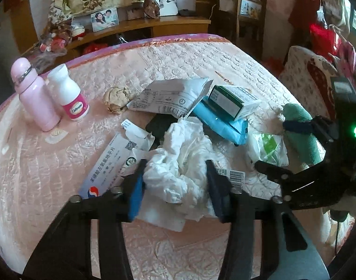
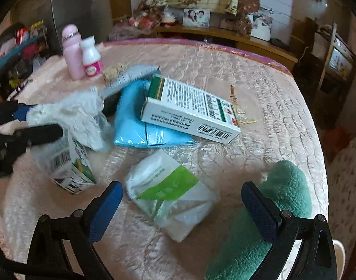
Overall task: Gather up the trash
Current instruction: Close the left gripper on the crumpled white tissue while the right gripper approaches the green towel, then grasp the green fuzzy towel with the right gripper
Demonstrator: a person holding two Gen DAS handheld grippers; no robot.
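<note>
barcode [image 2: 214, 131] on box [image 2: 189, 109], right view only

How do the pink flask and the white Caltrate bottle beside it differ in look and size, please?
The pink flask is taller and pink all over with a metal ring under its rounded cap; the white Caltrate bottle is shorter and white with a pink label. The flask narrows at its cap, while the bottle has a plain straight white lid. Both stand upright, side by side, near the mattress edge.
</note>
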